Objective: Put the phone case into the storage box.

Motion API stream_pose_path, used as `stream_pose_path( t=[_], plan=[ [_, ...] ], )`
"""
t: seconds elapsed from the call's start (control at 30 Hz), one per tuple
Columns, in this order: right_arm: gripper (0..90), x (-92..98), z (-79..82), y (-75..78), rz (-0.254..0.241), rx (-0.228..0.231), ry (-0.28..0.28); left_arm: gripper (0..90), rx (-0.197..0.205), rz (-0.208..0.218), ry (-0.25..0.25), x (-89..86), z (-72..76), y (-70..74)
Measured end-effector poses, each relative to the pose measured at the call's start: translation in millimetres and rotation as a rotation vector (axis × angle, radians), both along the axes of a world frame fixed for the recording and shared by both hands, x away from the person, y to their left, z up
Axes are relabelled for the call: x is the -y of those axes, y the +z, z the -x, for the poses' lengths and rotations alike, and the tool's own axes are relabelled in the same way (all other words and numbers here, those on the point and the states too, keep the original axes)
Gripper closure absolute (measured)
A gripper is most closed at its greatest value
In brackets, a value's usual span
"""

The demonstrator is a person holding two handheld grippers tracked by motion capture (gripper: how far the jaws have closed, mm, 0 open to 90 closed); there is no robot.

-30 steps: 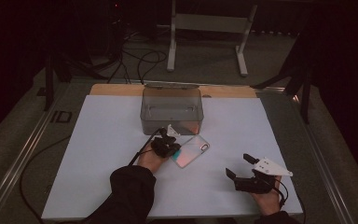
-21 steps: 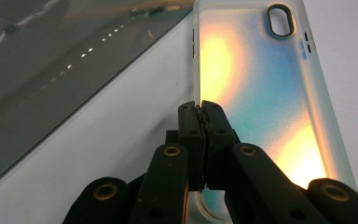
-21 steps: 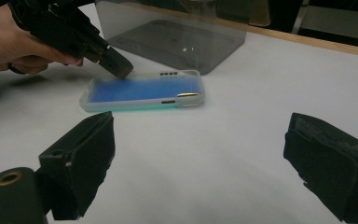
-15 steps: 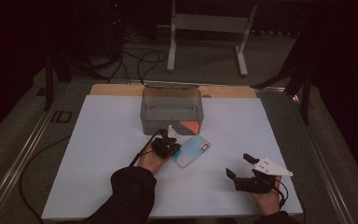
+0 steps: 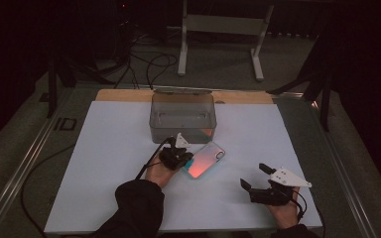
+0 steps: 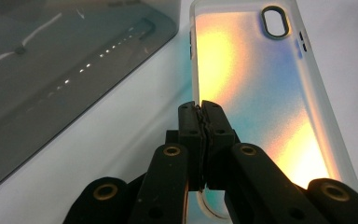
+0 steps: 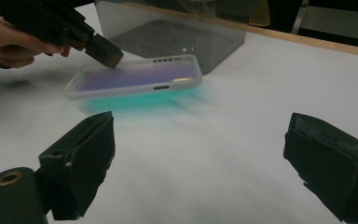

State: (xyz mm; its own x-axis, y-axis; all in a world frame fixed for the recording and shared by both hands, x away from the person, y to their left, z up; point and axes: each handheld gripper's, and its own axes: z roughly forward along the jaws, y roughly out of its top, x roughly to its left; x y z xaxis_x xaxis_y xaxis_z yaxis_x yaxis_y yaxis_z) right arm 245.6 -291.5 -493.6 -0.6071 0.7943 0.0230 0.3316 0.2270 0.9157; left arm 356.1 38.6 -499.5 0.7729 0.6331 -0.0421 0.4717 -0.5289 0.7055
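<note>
An iridescent phone case point(image 5: 206, 158) with a clear rim sits just in front of the clear plastic box point(image 5: 182, 116). My left gripper point(image 5: 186, 157) is shut on the case's near long edge. In the left gripper view the jaws meet on the rim point(image 6: 201, 109), and the case point(image 6: 256, 84) stretches away with its camera hole at the far end. In the right gripper view the case point(image 7: 135, 77) is held a little off the white surface by the left gripper point(image 7: 105, 53). My right gripper point(image 5: 254, 176) rests at the front right, open point(image 7: 200, 140), with nothing between its fingers.
The white tabletop point(image 5: 109, 163) spreads wide around both hands. The clear box point(image 6: 51, 70) stands close behind the case point(image 7: 177, 32). A cable trails from the left gripper toward the table's left. A metal stand point(image 5: 221, 29) is on the floor behind the table.
The case's sheen has shifted from pale to blue to pink-orange as it tilts slightly in the left gripper. The right gripper has not moved.
</note>
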Motion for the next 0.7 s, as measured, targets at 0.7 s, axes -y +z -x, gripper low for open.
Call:
stream_pose_path(
  t=[0.7],
  plan=[
    [8.7,-0.5,-0.9,-0.4,-0.008,-0.010,-0.003,89.1,0.033,0.064,0.067,-28.3,15.7,19.0]
  ],
)
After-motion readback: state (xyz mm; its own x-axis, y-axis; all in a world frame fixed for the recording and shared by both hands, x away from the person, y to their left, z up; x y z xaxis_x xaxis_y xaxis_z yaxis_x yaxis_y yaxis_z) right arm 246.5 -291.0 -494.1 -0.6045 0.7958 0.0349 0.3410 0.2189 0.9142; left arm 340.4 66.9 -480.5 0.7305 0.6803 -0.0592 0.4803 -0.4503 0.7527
